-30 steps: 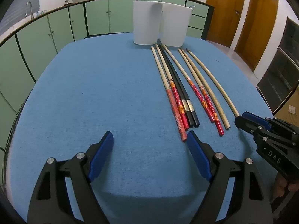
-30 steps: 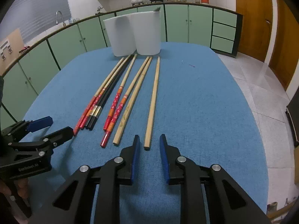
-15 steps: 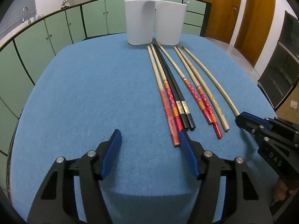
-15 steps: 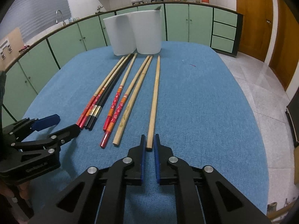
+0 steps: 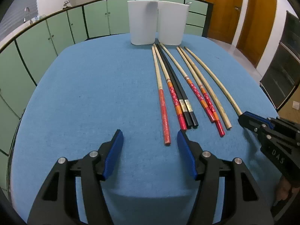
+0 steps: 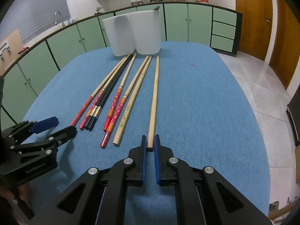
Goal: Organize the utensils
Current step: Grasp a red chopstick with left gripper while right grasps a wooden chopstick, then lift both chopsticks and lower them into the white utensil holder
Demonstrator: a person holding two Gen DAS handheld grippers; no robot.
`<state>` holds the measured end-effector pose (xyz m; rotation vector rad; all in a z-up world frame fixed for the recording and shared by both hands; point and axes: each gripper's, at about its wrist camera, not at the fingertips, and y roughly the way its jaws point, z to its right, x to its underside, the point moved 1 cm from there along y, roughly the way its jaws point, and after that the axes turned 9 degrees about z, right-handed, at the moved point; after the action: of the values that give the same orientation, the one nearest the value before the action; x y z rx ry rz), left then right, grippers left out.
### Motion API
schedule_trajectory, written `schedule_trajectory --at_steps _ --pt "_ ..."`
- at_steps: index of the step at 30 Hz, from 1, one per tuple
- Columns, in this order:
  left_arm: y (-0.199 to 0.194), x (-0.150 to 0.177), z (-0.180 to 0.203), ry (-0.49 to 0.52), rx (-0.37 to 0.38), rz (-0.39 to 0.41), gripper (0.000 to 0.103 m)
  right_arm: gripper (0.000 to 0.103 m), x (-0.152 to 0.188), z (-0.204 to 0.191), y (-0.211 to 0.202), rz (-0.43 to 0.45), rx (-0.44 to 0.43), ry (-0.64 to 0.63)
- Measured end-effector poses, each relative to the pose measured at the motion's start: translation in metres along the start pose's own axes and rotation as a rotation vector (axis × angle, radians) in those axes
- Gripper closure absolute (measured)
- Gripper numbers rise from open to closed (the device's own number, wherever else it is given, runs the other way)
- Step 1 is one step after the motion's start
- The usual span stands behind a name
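While a second ago gaping beside it, right gripper (image 6: 150,142) now clamped on plain chopstick (image 6: 154,101); left gripper (image 5: 150,140) closing, narrower, nothing between.

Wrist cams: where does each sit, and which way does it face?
Left wrist: on the left tool, angled down across the blue table toward the white bins; its jaws are closing with nothing between them; right tool at the frame's right.
Right wrist: on the right tool, same heading; pads shut on the plain wooden chopstick; left tool and fingers at left.
Shared: table, chopstick row, bins, green cabinets.
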<state>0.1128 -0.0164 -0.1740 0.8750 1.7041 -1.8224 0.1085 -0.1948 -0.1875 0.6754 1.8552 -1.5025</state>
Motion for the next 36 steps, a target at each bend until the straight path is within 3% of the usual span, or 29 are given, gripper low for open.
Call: schedule_trajectory --at_steps 3,5,8,14,19,29,36 --pt "0.001 -0.001 0.002 -0.002 0.007 0.004 0.06 0.095 0.0 -0.001 0.0 0.0 0.009 -0.011" --pt "0.001 -0.002 0.002 -0.006 0.018 0.005 0.079 0.096 0.0 -0.002 0.001 0.0 0.011 -0.01" --pt "0.002 -0.002 0.002 -0.014 0.042 0.004 0.097 0.096 -0.001 -0.001 0.001 0.003 0.006 0.006" --pt "-0.006 -0.004 -0.003 -0.029 0.048 0.016 0.098 0.096 -0.005 -0.001 -0.012 0.042 0.013 -0.001" --pt "-0.034 -0.019 -0.008 0.002 0.02 0.095 0.098 0.096 -0.023 0.0 -0.037 0.109 0.011 -0.023" --pt "-0.095 -0.077 -0.018 0.009 0.024 0.278 0.098 0.096 -0.074 0.004 -0.088 0.257 -0.018 -0.031" --pt "-0.115 -0.115 -0.02 -0.002 0.054 0.365 0.098 0.096 -0.117 0.007 -0.11 0.344 -0.052 -0.033"
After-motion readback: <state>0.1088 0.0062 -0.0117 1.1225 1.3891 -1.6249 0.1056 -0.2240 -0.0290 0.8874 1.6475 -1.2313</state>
